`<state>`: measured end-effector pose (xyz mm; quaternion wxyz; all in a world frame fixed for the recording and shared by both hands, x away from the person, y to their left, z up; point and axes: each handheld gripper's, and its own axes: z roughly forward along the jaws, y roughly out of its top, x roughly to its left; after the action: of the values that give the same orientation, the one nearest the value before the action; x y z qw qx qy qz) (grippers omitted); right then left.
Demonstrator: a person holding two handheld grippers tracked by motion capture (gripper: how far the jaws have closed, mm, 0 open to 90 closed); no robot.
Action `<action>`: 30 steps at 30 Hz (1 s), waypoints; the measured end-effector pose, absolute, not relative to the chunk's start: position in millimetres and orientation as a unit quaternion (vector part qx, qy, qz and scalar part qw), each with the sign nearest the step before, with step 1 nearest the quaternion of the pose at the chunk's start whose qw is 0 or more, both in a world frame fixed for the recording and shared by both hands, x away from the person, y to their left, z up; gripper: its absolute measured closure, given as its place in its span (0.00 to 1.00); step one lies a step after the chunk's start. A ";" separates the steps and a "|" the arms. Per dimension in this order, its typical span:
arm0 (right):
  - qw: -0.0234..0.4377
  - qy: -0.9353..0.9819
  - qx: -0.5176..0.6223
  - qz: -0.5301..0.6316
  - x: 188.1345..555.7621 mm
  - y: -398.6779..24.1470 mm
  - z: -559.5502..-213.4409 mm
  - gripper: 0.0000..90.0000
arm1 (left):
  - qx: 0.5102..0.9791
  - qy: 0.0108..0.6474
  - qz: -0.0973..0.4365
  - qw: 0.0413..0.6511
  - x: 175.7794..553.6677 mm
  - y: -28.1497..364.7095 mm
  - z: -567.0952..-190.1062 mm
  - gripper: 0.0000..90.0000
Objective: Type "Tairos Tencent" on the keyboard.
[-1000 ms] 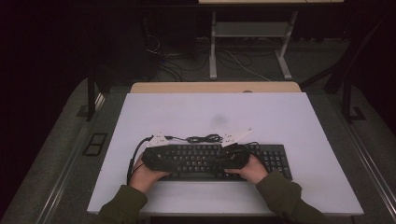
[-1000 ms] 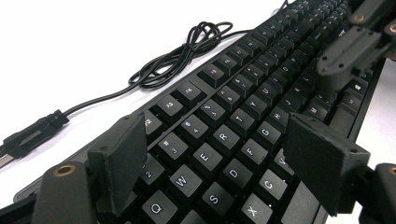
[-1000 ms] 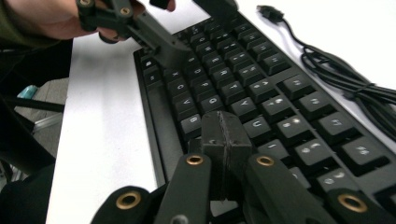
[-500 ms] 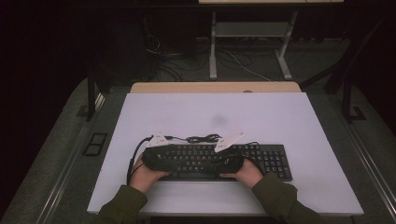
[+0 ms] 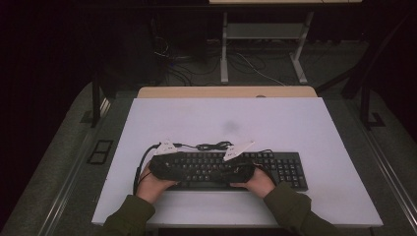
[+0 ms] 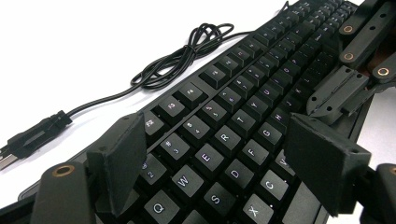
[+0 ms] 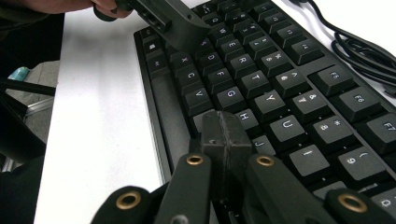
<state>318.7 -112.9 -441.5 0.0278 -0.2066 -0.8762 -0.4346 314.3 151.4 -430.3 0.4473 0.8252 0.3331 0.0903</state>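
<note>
Right tool (image 7: 223,128) has shifted slightly left over keyboard (image 6: 243,98), seemingly pressed together; left tool (image 6: 229,158) apart.

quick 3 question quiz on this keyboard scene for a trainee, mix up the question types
1. True or false: the right gripper has its jaws shut.
2. The left gripper is: A) clamped on the cable, B) open over the keyboard, C) lying on the floor.
3. Where does the coiled cable lie relative to the keyboard?

Key
1. True; the jaws meet, with nothing between them.
2. B.
3. On the white table, beside the keyboard's far edge, plug lying loose.
</note>
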 end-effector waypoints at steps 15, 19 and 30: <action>0.027 -0.876 -0.209 -0.433 318.9 -112.6 -442.0 0.99 | 0.825 0.332 0.093 0.448 314.5 152.0 -429.6 0.23; 0.025 -0.874 -0.211 -0.438 319.8 -114.6 -440.4 0.99 | 0.825 0.333 0.094 0.447 314.4 151.4 -429.5 0.23; 0.025 -0.861 -0.223 -0.456 323.1 -124.4 -435.9 0.75 | 0.825 0.332 0.094 0.447 315.6 148.6 -427.3 0.29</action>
<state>323.1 -124.4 -435.9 0.0250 -0.2230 -0.8610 -0.4564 315.6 148.6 -427.3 0.4472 0.8251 0.3323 0.0943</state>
